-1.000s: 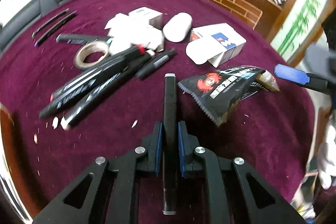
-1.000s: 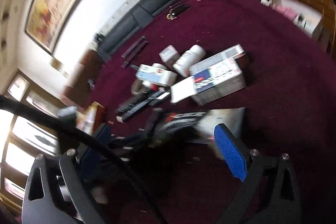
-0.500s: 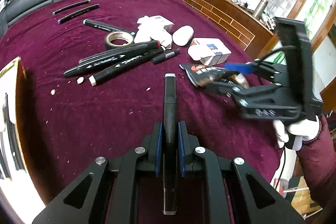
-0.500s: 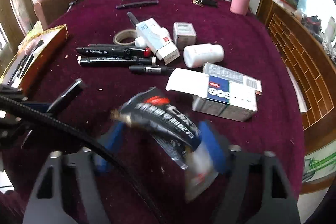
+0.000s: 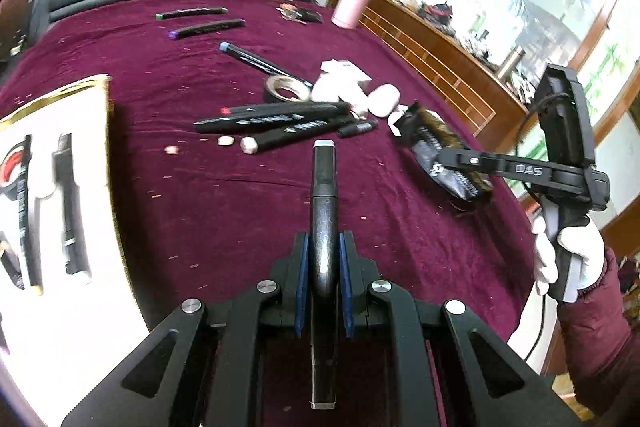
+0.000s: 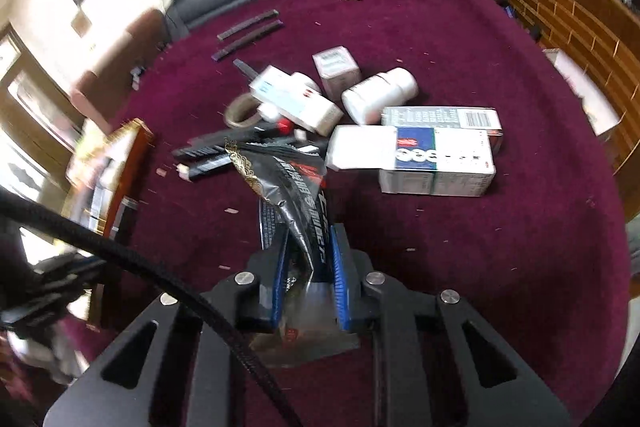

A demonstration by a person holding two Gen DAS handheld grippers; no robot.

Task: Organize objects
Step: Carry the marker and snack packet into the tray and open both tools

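Left tongs (image 5: 324, 255) clenched on a black marker (image 5: 323, 195), raised above the maroon worktop (image 5: 240, 211). Right tongs (image 6: 310, 267) have just been closing and now grip a black snack packet (image 6: 296, 187) beside the white box (image 6: 436, 163); more markers (image 5: 276, 119) lie mid-worktop.

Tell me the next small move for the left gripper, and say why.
Probably swing the left gripper toward the open box at its left and lower the black marker into it. The jaws are shut on the marker, and the box already holds similar dark pens in a white insert.
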